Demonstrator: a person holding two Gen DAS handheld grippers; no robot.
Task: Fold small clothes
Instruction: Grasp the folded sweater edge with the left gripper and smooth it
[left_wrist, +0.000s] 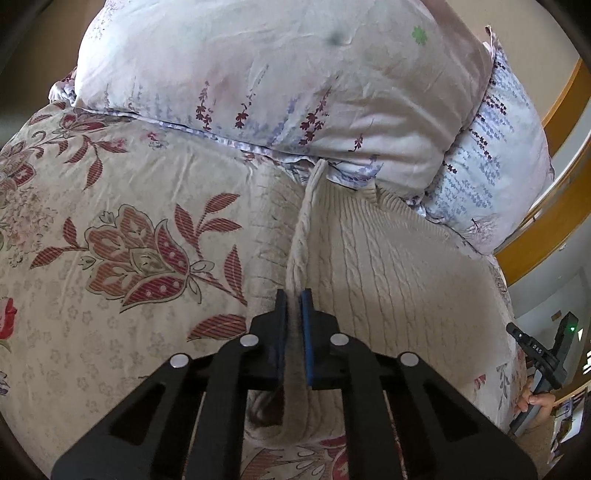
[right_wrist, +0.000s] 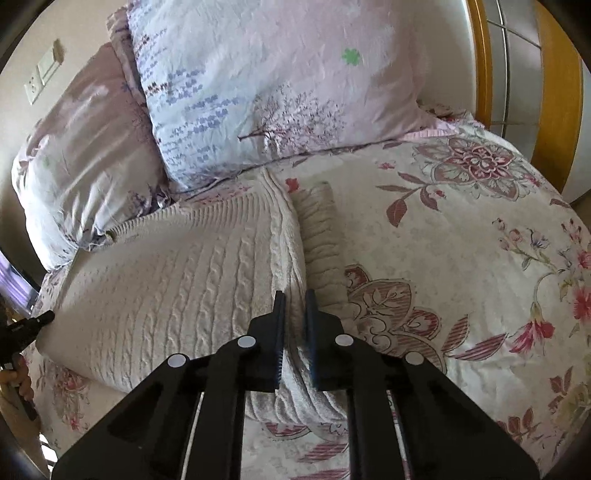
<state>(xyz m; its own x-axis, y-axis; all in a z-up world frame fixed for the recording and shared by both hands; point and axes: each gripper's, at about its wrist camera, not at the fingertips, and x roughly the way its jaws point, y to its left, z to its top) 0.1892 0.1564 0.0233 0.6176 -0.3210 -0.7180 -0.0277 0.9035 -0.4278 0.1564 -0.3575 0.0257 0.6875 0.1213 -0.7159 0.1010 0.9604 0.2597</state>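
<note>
Left wrist view: the left gripper (left_wrist: 294, 301) has its blue pads clamped on a raised ridge of the cream cable-knit sweater (left_wrist: 388, 266), pinching the folded left edge of the garment. The right wrist view shows the same thing mirrored: the right gripper (right_wrist: 295, 302) is closed on the sweater's (right_wrist: 177, 280) right edge, knit bunched between its narrow jaws, with a ribbed sleeve (right_wrist: 321, 229) lying just beside the pinch.

The sweater lies flat on the floral bedspread (left_wrist: 110, 206), its far ribbed hem touching the pillows (left_wrist: 280, 77) at the head of the bed. It looks thick, soft and limp, moderately light; I judge it will sag and stretch between the two grips rather than hold shape, and the chunky knit should give good friction, so slipping seems unlikely. Holding at the side edges, as now, suits lifting one half over the other; a deep bite through both layers would keep the fold from sliding apart.

Beyond the sweater, the bedspread (right_wrist: 461, 229) gives wide open room on the sleeve side. Away from the grippers the pillows (right_wrist: 266, 85) crowd the sweater's far hem, so a pull toward the person looks freer than a push. The wooden bed frame (left_wrist: 546, 236) and the mattress edge sit near the sweater's opposite side, where the person's hand (left_wrist: 535, 402) shows.
</note>
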